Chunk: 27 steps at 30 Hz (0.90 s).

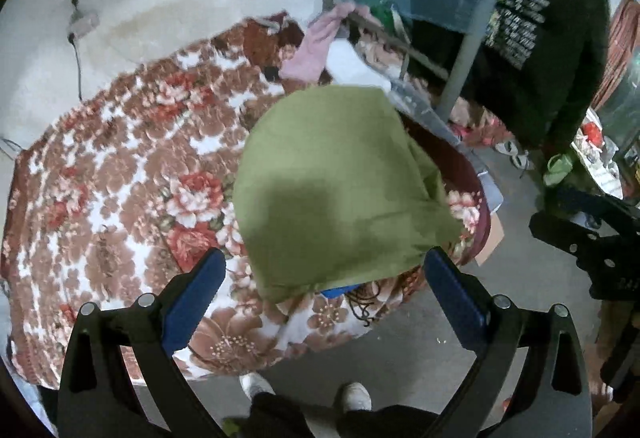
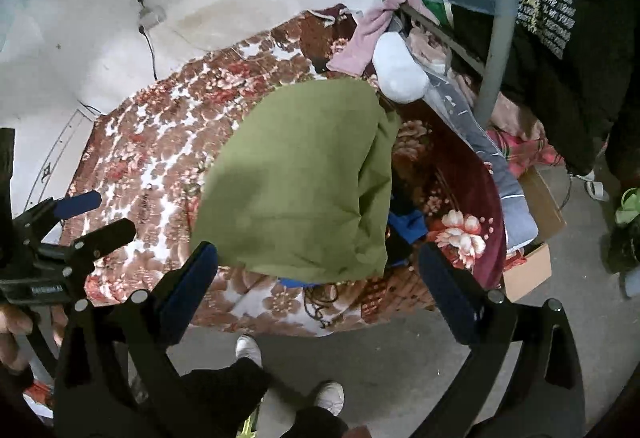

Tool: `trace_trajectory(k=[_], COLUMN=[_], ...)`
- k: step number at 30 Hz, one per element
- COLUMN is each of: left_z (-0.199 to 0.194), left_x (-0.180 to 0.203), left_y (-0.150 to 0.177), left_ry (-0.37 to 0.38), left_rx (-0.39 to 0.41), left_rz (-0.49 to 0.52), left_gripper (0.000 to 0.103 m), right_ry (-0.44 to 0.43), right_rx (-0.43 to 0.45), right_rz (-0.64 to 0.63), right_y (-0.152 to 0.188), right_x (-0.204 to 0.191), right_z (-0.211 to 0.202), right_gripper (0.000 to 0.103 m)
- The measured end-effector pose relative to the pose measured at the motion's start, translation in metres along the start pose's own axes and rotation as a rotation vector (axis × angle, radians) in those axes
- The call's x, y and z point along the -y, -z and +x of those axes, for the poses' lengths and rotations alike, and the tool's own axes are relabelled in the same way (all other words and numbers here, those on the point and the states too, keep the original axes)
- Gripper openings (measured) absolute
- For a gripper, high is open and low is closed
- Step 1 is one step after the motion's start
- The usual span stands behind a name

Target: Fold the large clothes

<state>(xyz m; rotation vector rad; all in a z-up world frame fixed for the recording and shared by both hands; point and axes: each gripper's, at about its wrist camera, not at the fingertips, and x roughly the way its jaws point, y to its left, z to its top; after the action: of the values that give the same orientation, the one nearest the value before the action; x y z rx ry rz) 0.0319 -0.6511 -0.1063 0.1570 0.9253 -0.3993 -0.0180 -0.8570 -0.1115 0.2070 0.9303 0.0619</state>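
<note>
A folded olive-green garment (image 1: 340,190) (image 2: 296,182) lies on the floral blanket (image 1: 120,166) (image 2: 168,126) near the bed's front edge. My left gripper (image 1: 324,278) hovers above and in front of it, jaws wide open, nothing between the blue pads. My right gripper (image 2: 318,270) also stands wide open over the garment's near edge, empty. Each gripper shows at the side of the other view: the right one (image 1: 584,238) at the right edge, the left one (image 2: 80,218) at the left edge. A blue cloth (image 2: 408,222) peeks from under the green garment.
A pink cloth (image 2: 372,34) and a white bundle (image 2: 400,70) lie at the bed's far end by a grey metal post (image 2: 496,50). A black printed garment (image 1: 552,38) hangs at the right. A cardboard box (image 2: 532,238) sits on the floor. The person's white shoes (image 1: 352,394) show below.
</note>
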Motion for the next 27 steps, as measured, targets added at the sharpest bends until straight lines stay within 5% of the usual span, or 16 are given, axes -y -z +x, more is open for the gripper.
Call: trace_trajectory(k=[10, 27], left_z=[-0.033, -0.032], left_x=[0.013, 0.015], left_y=[0.021, 0.042], left_ry=[-0.037, -0.076], left_rx=[0.149, 0.125], left_rz=[0.011, 0.003], left_gripper=[0.098, 0.098], right_ry=[0.038, 0.052], right_rx=[0.071, 0.028], right_rz=[-0.05, -0.05], right_y=[0.018, 0.031], right_x=[-0.006, -0.019], right_z=[-0.017, -0.017], right_gripper=[0.098, 0.098])
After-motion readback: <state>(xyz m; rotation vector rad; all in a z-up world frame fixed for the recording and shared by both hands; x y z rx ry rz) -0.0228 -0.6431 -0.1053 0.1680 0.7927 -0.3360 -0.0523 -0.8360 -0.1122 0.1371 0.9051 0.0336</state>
